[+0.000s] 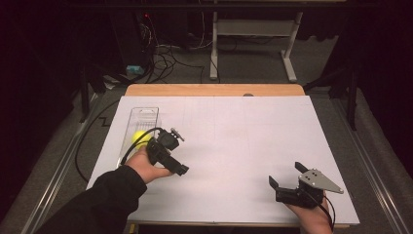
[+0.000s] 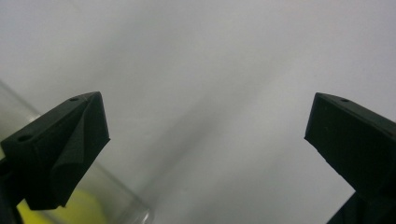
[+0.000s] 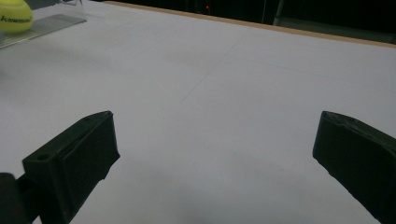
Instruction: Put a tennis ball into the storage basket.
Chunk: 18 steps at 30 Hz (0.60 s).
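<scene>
Hovering beside the clear plastic tube [image 1: 141,127], the left gripper [image 2: 205,135] has its jaws spread wide, nothing between them. The yellow tennis ball [image 1: 139,137] sits inside the tube; a nudge could roll both away. The right gripper [image 1: 287,180] waits wide, empty, well apart.

clear tube [image 1: 141,127] left, white sheet [image 1: 243,141] open
</scene>
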Motion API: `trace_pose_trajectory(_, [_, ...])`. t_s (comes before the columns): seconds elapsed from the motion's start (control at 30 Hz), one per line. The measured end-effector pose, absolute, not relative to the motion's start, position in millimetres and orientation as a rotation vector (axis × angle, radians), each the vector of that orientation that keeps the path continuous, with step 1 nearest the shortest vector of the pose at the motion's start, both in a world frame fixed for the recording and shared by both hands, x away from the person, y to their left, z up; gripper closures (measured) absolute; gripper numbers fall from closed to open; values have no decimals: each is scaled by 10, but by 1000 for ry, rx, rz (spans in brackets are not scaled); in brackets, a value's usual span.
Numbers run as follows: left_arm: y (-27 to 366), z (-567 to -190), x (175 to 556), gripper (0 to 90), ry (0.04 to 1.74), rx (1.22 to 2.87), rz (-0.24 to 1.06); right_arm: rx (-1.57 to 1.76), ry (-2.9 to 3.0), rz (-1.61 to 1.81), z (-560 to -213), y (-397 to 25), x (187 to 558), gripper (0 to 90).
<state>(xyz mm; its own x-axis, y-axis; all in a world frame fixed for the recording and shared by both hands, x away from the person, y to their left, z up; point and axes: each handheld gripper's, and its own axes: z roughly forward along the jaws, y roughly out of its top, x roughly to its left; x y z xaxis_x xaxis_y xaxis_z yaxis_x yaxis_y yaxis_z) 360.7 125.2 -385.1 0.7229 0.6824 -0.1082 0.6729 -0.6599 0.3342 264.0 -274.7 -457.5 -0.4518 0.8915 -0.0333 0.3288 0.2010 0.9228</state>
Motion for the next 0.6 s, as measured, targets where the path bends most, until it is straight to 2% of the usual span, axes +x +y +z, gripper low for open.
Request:
trace_pose_trajectory(0.27, [1155, -4178, 3514, 7, 988, 2440, 36, 1128, 1897, 1241, -4577, -2728, 2631, 1])
trace_pose_trajectory(0.47, [1169, -4285, 3391, 9, 915, 2270, 86, 1120, 1902, 1253, -4579, -2710, 2626, 0])
trace_pose_trajectory(0.6, [1221, -4311, 3295, 4, 865, 2157, 174, 1104, 1901, 1264, -4575, -2694, 2619, 0])
